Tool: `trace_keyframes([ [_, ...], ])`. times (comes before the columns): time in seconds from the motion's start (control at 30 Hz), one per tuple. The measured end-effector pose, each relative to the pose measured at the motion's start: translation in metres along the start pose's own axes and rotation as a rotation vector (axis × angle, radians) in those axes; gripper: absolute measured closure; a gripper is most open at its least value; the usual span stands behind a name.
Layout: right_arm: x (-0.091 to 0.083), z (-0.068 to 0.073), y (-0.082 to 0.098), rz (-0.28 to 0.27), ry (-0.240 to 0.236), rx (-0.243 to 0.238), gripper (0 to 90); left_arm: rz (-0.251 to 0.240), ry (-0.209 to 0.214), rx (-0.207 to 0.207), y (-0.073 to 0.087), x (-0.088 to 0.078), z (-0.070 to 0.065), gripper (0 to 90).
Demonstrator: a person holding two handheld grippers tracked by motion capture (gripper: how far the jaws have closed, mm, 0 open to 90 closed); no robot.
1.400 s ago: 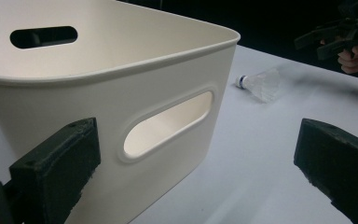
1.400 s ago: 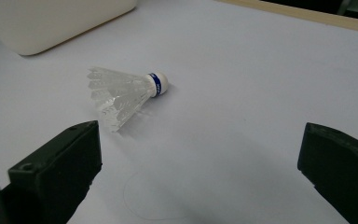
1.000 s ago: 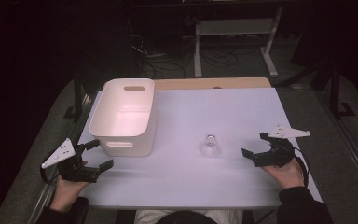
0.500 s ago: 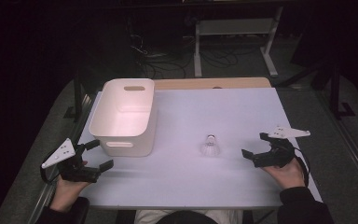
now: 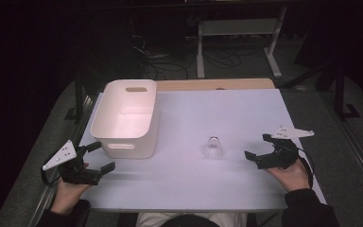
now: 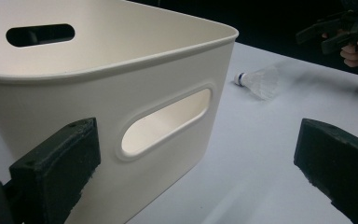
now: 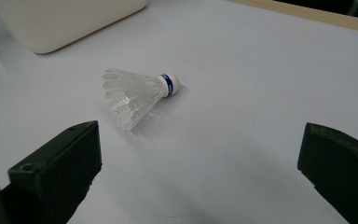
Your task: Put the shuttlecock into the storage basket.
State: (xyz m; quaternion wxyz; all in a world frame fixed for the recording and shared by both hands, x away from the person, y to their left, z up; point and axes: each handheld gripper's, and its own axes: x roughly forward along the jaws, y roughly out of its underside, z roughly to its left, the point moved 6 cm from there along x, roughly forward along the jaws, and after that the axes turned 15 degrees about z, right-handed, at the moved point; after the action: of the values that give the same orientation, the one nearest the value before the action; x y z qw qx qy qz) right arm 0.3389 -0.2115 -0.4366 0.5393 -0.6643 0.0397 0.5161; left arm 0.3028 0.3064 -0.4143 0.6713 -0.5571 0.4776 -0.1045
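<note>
The shuttlecock (image 5: 213,148) lies on its side on the desk (image 5: 227,113) just beside the white bin (image 5: 126,118) — nearer the right tool (image 5: 260,151), cork pointing away from it. Both tools — the left tool (image 5: 96,157) too — gape released, holding nothing.

Bin (image 6: 98,93): left gripper view cuts off its left side and base; one black pad covers part of the near wall. Right gripper view keeps just a corner of it (image 7: 65,21) at the top edge. Shuttlecock (image 6: 258,80) soft and blurred there (band lettering unreadable). High view: shuttlecock (image 5: 213,147) too small for feather detail. Floor cables (image 5: 158,59) lost in dark.
</note>
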Motion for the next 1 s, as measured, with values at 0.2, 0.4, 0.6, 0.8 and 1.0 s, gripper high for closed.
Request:
trace_keyframes([
  [0.2, -0.003, 0.001, -0.006, 0.005, -0.007, -0.010, 0.0, 0.001, 0.001, 0.002, 0.000, 0.000, 0.000, 0.1],
  [0.4, -0.007, 0.004, -0.011, 0.015, -0.021, -0.022, 0.0, 0.003, -0.004, 0.000, 0.000, 0.000, 0.000, 0.1],
  [0.6, -0.009, 0.003, -0.016, 0.033, -0.023, -0.039, 0.0, 0.006, -0.004, 0.004, 0.000, 0.001, 0.000, 0.1],
  [0.8, -0.006, 0.004, -0.021, 0.056, -0.030, -0.053, 0.0, 0.006, -0.004, 0.004, 0.000, 0.000, 0.000, 0.1],
  [1.0, -0.002, 0.005, -0.027, 0.076, -0.038, -0.070, 0.0, 0.004, -0.004, 0.003, 0.000, 0.000, 0.000, 0.1],
])
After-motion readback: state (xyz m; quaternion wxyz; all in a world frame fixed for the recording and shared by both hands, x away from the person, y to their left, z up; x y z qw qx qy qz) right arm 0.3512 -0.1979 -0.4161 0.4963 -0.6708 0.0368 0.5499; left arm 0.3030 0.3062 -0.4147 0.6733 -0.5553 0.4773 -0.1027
